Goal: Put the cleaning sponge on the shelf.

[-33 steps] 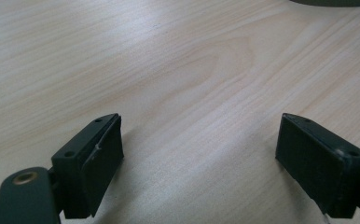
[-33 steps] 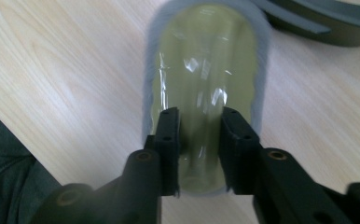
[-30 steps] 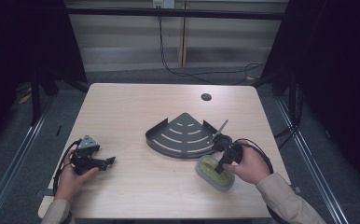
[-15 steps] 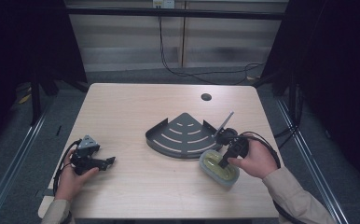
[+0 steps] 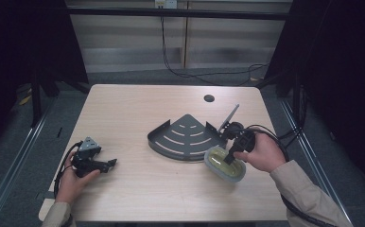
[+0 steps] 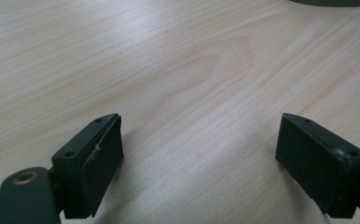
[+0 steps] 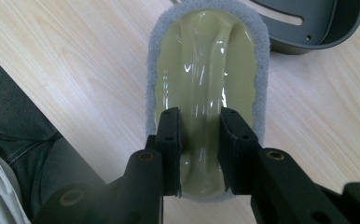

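right gripper (image 7: 199, 154): held in the right hand (image 5: 261, 153) at the near right of the worktop (image 5: 133, 118), pointing down; fingers (image 7: 169, 140) clamped on the raised middle ridge of the scrubbing pad, one on each side of it.
scrubbing pad (image 7: 206, 70): oval, glossy yellow-green top with a grey fuzzy edge; seen in the high view (image 5: 218, 163) just in front of the rack's near right corner, long axis running diagonally; looks tilted, possibly lifted off the wood at the gripped end, hard to tell from above.
left gripper (image 6: 199, 163): at the near left of the worktop, seen from above (image 5: 108, 164) in the left hand (image 5: 72, 182); fingers (image 6: 94, 163) wide apart, nothing between them, bare wood under them; pointing toward the middle of the worktop, well apart from pad and rack.
rack (image 5: 185, 137): dark fan-shaped tray with curved slots, near the worktop's middle, curved rim toward the person; in the right gripper view (image 7: 318, 23) just beyond the pad's far end, close but seemingly not touching.
hole (image 5: 209, 98): small dark round opening in the worktop, far side, well beyond the rack.
cables (image 5: 270, 137): black, looping from the right gripper off the right edge.
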### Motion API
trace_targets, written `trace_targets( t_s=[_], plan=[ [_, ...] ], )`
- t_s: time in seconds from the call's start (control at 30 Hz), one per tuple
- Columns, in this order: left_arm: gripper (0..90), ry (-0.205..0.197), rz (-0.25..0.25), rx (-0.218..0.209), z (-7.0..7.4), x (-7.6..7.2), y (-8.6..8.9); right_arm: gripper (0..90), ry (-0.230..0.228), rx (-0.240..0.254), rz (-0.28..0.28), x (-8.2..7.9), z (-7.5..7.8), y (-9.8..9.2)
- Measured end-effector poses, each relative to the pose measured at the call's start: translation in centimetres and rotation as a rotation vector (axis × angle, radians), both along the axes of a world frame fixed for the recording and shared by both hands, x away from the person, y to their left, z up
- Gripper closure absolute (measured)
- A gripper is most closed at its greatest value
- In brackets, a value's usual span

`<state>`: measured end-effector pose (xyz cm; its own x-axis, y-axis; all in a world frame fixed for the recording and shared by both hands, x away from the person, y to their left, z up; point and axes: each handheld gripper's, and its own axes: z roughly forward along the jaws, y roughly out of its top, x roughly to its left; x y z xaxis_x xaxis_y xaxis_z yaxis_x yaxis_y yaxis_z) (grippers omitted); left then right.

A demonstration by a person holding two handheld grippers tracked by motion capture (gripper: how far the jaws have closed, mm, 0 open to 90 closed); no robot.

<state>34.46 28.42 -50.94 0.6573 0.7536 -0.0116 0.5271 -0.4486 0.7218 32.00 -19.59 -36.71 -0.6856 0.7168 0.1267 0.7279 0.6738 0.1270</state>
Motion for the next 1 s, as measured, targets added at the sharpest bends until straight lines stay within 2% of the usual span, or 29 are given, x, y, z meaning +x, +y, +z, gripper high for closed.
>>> trace_targets(
  t_s=[0.63, 0.8, 0.83, 1.0],
  plan=[
    [14.3, -0.001, 0.006, -0.008, 0.0, 0.0, -0.1, 71.3, -0.013, -0.01, -0.009, 1.6, 2.4, -0.1],
    [14.3, -0.001, 0.004, -0.009, 0.0, 0.0, 0.0, 71.3, -0.024, -0.005, -0.022, 2.3, 3.1, -0.1],
    [14.3, -0.001, 0.004, -0.009, 0.0, 0.0, 0.0, 71.3, -0.031, 0.012, -0.028, 2.7, 3.3, -0.1],
    [14.3, -0.001, 0.003, -0.009, 0.0, 0.0, 0.0, 71.3, -0.031, 0.006, -0.04, 3.5, 3.7, 0.0]
  ],
)
